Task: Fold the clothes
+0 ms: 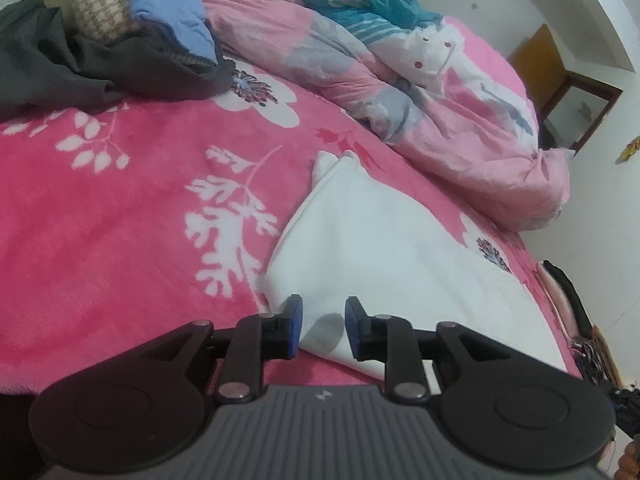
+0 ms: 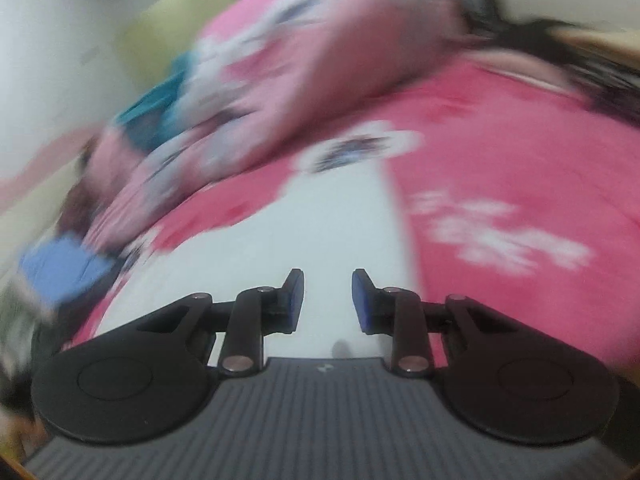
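White cloth: we see a white garment [image 1: 384, 248] lying folded and flat on the bed, its narrow end pointing toward the rumpled quilt and its wide end close under our left gripper. In the right wrist view the same cloth [image 2: 320, 232] shows as a pale, blurred patch straight ahead of the fingers.

Left gripper: our left gripper [image 1: 323, 330] hangs just over the near corner of the white cloth. Its blue pads stand apart with a clear gap, and the cloth lies below that gap; we see nothing pinched between them.

Right gripper: our right gripper [image 2: 327, 300] is also over the white cloth, its blue pads apart and nothing caught between them. The rest of this view is smeared, so we cannot tell how near the cloth the pads are.

Bed cover: a bright pink blanket [image 1: 120, 208] with white leaves and flowers lies under the cloth.

Quilt: a pale pink quilt [image 1: 420, 92] is bunched up beyond the cloth, with a teal garment [image 1: 360, 0] on top.

Clothes heap: dark, checked and blue clothes [image 1: 120, 32] are piled at the far left of the bed, well apart from the white cloth.
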The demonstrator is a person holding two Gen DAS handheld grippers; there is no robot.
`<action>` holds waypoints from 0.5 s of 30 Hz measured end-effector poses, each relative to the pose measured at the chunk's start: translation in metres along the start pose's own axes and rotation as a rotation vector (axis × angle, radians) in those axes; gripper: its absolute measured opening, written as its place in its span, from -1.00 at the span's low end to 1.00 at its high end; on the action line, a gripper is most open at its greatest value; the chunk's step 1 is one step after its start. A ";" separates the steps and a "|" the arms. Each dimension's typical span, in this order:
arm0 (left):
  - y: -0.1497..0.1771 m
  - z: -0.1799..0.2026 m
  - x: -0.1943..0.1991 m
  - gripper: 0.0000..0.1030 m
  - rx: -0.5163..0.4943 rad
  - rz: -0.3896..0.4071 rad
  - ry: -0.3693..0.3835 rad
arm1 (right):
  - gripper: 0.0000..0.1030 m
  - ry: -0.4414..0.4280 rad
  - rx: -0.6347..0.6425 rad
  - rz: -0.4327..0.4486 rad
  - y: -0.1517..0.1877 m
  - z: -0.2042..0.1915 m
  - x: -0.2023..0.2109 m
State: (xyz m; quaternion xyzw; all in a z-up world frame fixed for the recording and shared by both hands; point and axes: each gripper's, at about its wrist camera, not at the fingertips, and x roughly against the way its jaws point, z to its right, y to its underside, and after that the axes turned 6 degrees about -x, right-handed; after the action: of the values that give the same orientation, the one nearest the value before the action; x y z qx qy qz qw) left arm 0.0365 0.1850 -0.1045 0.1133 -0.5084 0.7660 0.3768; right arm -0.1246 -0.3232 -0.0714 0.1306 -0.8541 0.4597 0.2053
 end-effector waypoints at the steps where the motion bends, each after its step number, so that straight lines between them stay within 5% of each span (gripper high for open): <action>1: 0.000 0.000 0.000 -0.52 -0.001 0.000 -0.003 | -0.58 0.015 0.014 -0.016 0.004 0.000 -0.011; 4: -0.001 0.000 -0.001 -0.52 -0.008 -0.003 -0.010 | -1.00 0.136 -0.053 -0.069 0.010 0.033 -0.026; 9: -0.009 0.008 0.005 -0.47 -0.065 -0.014 -0.053 | -0.93 0.227 -0.141 0.026 -0.003 0.062 0.013; 12: -0.012 0.018 0.012 -0.16 -0.109 0.006 -0.116 | -0.93 0.164 -0.117 0.072 -0.017 0.047 0.016; 15: -0.012 0.026 0.013 -0.15 -0.118 0.027 -0.127 | -0.94 0.072 -0.037 0.069 -0.021 0.020 -0.006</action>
State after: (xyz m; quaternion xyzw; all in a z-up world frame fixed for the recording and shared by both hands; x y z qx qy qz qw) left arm 0.0302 0.1708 -0.0766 0.1323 -0.5772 0.7309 0.3395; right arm -0.1155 -0.3512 -0.0693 0.0809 -0.8584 0.4551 0.2223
